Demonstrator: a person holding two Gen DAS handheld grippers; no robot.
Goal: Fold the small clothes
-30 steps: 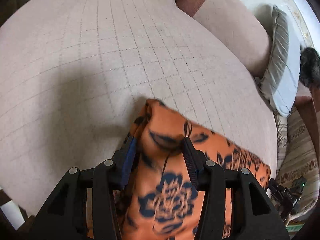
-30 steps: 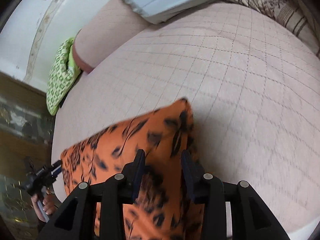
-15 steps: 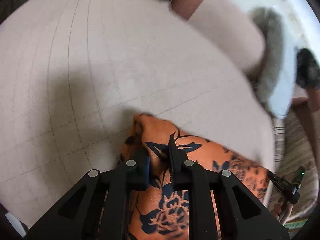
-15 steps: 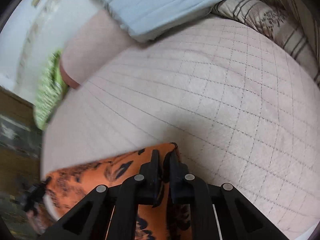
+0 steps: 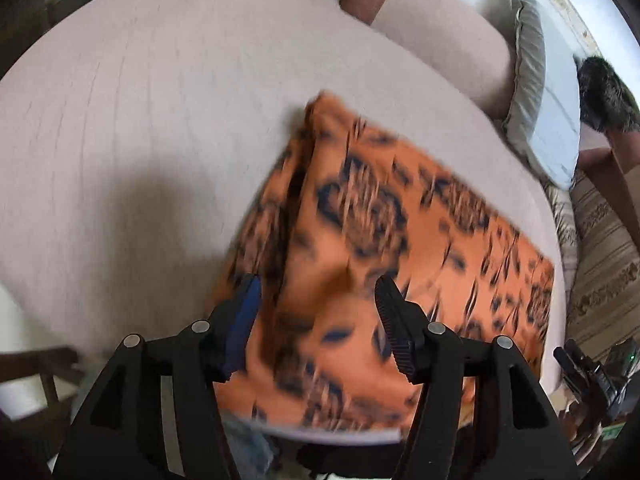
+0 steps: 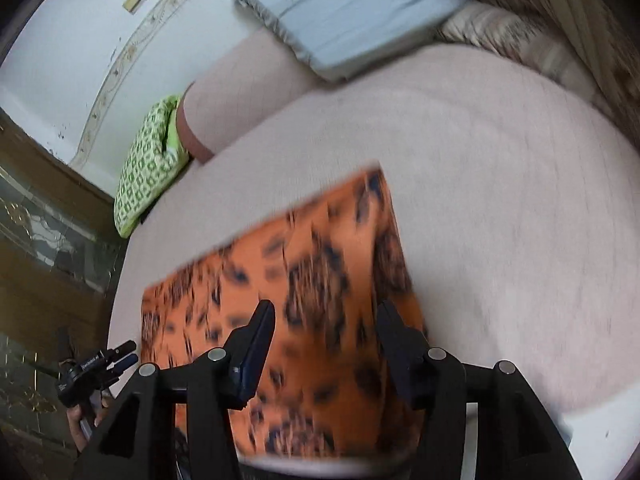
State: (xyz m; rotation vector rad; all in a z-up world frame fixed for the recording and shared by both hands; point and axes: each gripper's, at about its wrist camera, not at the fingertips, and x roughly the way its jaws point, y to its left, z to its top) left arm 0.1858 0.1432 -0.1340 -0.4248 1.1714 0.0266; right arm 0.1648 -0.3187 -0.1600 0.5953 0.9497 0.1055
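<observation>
An orange cloth with a dark floral print [image 5: 384, 236] lies folded on the pale quilted bed [image 5: 140, 120], near its front edge. It also shows in the right wrist view [image 6: 316, 280]. My left gripper [image 5: 316, 300] is open and empty above the cloth's left end. My right gripper [image 6: 324, 328] is open and empty above the cloth's right end. Both views are motion-blurred. The other gripper shows small at the edge of each view [image 5: 588, 372] [image 6: 96, 364].
A light blue pillow [image 6: 340, 12] and a striped cushion [image 6: 500, 28] lie at the bed's far side. A green patterned cloth [image 6: 148, 160] sits beside the pink bolster [image 6: 248, 88]. A dark furry item [image 5: 604, 96] lies past the pillow.
Both grippers were shut on the cloth's corners half a second ago; now both are open and pulled back. The cloth has been laid forward on the bed and lies flat.
</observation>
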